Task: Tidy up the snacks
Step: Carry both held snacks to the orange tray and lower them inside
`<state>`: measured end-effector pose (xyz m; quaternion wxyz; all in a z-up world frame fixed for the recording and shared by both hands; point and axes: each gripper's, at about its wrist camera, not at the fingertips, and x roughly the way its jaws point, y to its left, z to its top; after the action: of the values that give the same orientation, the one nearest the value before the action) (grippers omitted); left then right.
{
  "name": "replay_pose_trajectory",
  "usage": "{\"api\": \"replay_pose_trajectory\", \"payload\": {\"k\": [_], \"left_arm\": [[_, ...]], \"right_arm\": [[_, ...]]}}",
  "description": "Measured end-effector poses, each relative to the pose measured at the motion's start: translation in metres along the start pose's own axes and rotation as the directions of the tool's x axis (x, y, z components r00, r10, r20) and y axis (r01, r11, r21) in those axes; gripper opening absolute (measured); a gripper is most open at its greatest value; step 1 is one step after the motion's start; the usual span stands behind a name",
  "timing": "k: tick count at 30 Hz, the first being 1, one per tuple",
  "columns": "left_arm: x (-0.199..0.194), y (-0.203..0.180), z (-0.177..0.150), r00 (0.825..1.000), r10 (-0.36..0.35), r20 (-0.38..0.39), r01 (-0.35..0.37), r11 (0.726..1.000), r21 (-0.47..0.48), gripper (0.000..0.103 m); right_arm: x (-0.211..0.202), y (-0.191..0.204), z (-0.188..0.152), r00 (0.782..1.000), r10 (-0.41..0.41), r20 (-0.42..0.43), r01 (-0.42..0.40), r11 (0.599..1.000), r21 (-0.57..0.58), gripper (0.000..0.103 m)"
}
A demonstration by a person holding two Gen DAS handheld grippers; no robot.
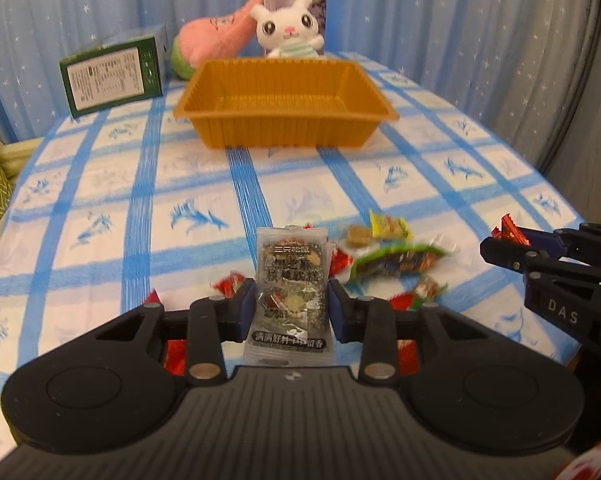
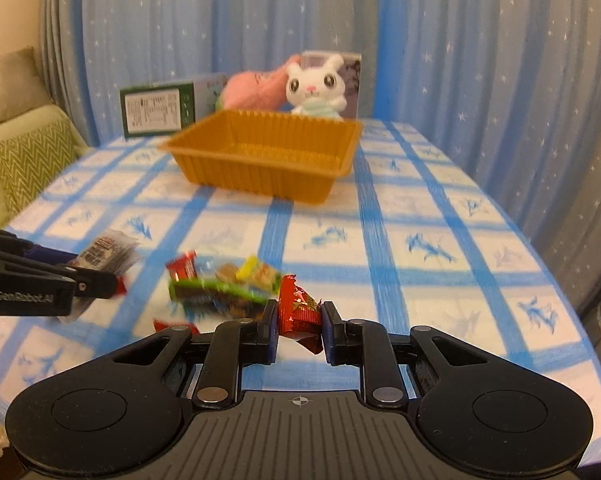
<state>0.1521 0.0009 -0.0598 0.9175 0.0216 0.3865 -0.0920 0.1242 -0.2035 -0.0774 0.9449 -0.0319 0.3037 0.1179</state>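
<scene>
My left gripper [image 1: 291, 306] is shut on a clear snack packet with dark print [image 1: 290, 276], held above the table; it also shows in the right wrist view [image 2: 106, 254]. My right gripper [image 2: 299, 322] is shut on a red candy wrapper [image 2: 300, 312], seen at the right edge of the left wrist view [image 1: 510, 232]. An empty orange tray [image 1: 284, 128] stands at the far middle of the table [image 2: 260, 176]. Loose snacks lie near the grippers: a green bar [image 1: 396, 262], a yellow packet [image 1: 388, 226], a brown sweet [image 1: 358, 237], red candies [image 2: 182, 266].
A green box [image 1: 114, 72] stands at the back left. A pink plush [image 1: 216, 34] and a white bunny plush [image 1: 288, 26] sit behind the tray before a pale box. The blue-checked tablecloth [image 1: 100, 208] covers the table. A sofa with cushions [image 2: 24, 160] is at left.
</scene>
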Motion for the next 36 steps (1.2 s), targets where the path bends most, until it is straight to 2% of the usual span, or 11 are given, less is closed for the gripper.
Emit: {"api": "replay_pose_trajectory", "payload": {"k": [6, 12, 19, 27, 36], "left_arm": [[-0.011, -0.002, 0.029, 0.999, 0.001, 0.044, -0.001, 1.0, -0.007, 0.034], [0.001, 0.003, 0.07, 0.996, -0.005, 0.085, 0.005, 1.0, -0.001, 0.034], [0.042, 0.017, 0.12, 0.992, -0.015, 0.127, 0.015, 1.0, -0.003, 0.034], [0.094, 0.037, 0.151, 0.988, -0.016, 0.152, 0.02, 1.0, -0.023, 0.034], [0.134, 0.056, 0.177, 0.988, 0.003, 0.156, 0.002, 0.999, -0.033, 0.034]], "right_arm": [[-0.006, -0.005, 0.032, 0.999, 0.032, 0.031, -0.032, 0.999, -0.005, 0.022], [0.026, -0.022, 0.064, 0.998, 0.035, 0.049, -0.035, 0.999, 0.006, 0.022], [0.073, -0.039, 0.106, 0.997, 0.04, 0.068, -0.044, 0.997, 0.06, 0.022], [0.126, -0.043, 0.154, 0.995, 0.053, 0.09, -0.06, 0.995, 0.076, 0.022], [0.187, -0.047, 0.168, 0.998, 0.064, 0.025, -0.067, 0.991, 0.114, 0.022]]}}
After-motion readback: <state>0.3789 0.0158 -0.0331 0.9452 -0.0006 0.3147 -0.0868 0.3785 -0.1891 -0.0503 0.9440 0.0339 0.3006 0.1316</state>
